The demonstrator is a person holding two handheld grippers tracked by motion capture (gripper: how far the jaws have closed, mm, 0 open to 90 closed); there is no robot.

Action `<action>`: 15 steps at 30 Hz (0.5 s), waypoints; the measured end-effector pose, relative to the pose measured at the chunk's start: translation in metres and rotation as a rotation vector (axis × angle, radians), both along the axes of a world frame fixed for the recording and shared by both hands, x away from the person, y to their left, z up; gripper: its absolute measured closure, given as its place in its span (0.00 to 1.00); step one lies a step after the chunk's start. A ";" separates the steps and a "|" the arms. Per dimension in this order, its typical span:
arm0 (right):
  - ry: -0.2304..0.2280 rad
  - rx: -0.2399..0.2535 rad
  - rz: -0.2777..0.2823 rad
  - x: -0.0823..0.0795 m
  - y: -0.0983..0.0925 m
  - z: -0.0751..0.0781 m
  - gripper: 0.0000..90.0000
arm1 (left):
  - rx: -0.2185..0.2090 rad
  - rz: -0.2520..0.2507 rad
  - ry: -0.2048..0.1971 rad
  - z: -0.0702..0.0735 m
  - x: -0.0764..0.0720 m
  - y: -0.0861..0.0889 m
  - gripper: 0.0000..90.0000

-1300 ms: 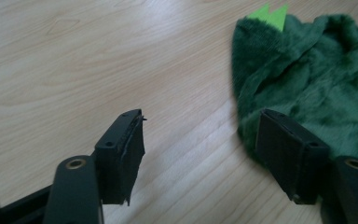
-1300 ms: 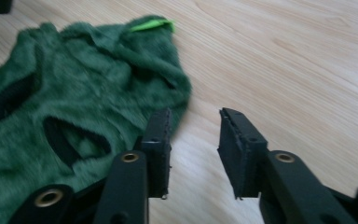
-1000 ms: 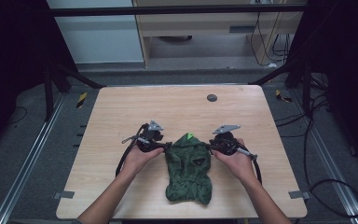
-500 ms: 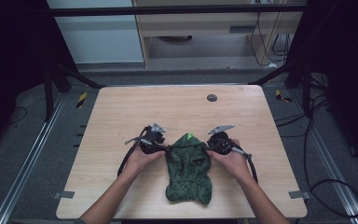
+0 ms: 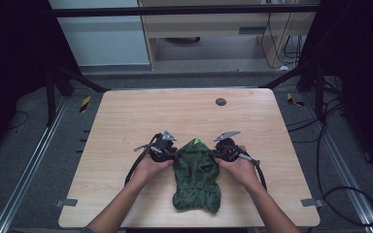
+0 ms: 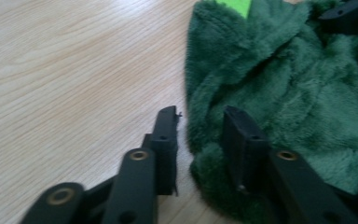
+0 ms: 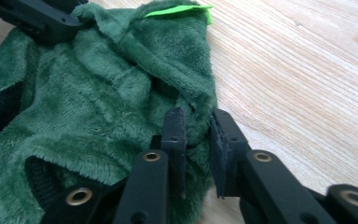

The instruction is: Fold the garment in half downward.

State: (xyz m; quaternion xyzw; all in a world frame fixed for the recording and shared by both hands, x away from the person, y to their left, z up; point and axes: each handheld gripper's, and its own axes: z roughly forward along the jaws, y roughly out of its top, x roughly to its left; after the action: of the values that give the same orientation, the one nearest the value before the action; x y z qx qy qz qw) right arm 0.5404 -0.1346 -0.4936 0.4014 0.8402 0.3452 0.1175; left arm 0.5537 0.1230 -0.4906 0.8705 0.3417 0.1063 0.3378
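The green fleece garment (image 5: 196, 177) lies crumpled on the wooden table (image 5: 126, 121), near the table's front edge and roughly midway between its side edges. The stretch of tabletop beyond the garment, up to the far edge, is bare apart from a small dark round disc (image 5: 220, 102) near that far edge; bare wood also runs out on both sides of the garment.

The left gripper (image 5: 167, 154) sits at the garment's upper left edge and the right gripper (image 5: 220, 153) at its upper right edge, each with a hand behind it. The jaws of both have just been closing.

In the left gripper view the left gripper (image 6: 199, 126) has its jaws narrow, with a ridge of the garment (image 6: 279, 93) edge between them; one jaw rests on bare wood and the other presses into the pile. In the right gripper view the right gripper (image 7: 197, 126) pinches a fold of the garment (image 7: 98, 107) edge, jaws narrow.

The fabric is plush, deep green, soft and lumpy, with darker ribbed knit patches. A bright green tag (image 7: 177, 10) sticks out at the garment's far end. The table is pale wood grain with rounded corners.

The garment's true shape is hard to read because it is bunched up. The other gripper's jaw is cut off at the frame corner in both gripper views.
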 end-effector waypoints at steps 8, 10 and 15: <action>-0.008 -0.023 0.020 -0.002 0.003 0.002 0.94 | 0.013 -0.008 -0.012 0.000 -0.001 -0.005 0.94; -0.015 -0.025 0.025 -0.002 0.003 0.003 0.94 | 0.008 -0.007 -0.010 0.000 -0.001 -0.005 0.95; -0.025 -0.032 0.034 -0.003 0.002 0.006 0.95 | 0.006 -0.007 -0.014 0.003 0.000 -0.002 0.97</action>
State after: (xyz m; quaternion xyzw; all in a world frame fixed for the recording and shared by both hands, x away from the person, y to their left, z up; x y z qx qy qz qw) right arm 0.5376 -0.1325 -0.4876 0.3808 0.8507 0.3386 0.1288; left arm 0.5533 0.1210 -0.4879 0.8720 0.3358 0.1123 0.3381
